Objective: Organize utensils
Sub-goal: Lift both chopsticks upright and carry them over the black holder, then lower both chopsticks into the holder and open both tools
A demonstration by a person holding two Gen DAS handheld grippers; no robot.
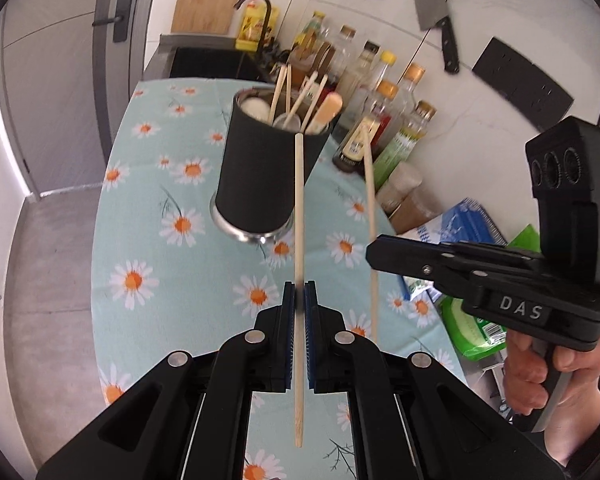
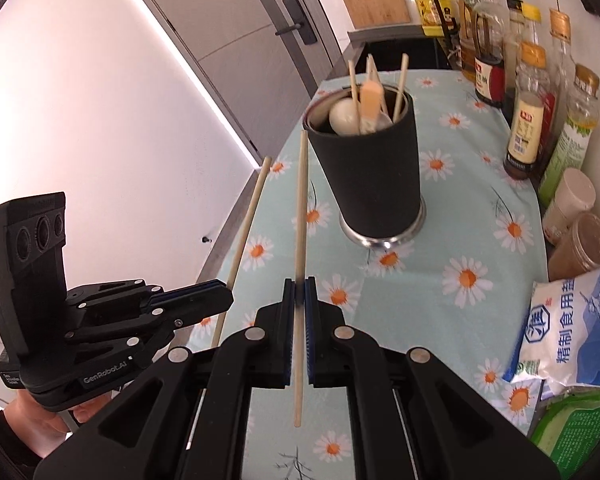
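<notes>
A black utensil holder [image 1: 262,176] stands on the daisy tablecloth, with several chopsticks and spoons in it; it also shows in the right wrist view [image 2: 374,172]. My left gripper [image 1: 299,300] is shut on a wooden chopstick [image 1: 299,216] that points toward the holder's rim. My right gripper [image 2: 299,288] is shut on another wooden chopstick [image 2: 301,208], also pointing toward the holder. Each gripper shows in the other's view: the right one [image 1: 374,254] with its chopstick [image 1: 370,200], the left one [image 2: 230,294] with its chopstick [image 2: 246,224].
Sauce and oil bottles [image 1: 384,100] line the wall beside the holder. Jars [image 2: 576,216], a salt bag [image 2: 572,328] and a green packet [image 2: 576,420] sit at the right. A sink [image 1: 216,62] with a black tap lies beyond. A cleaver [image 1: 436,12] hangs on the wall.
</notes>
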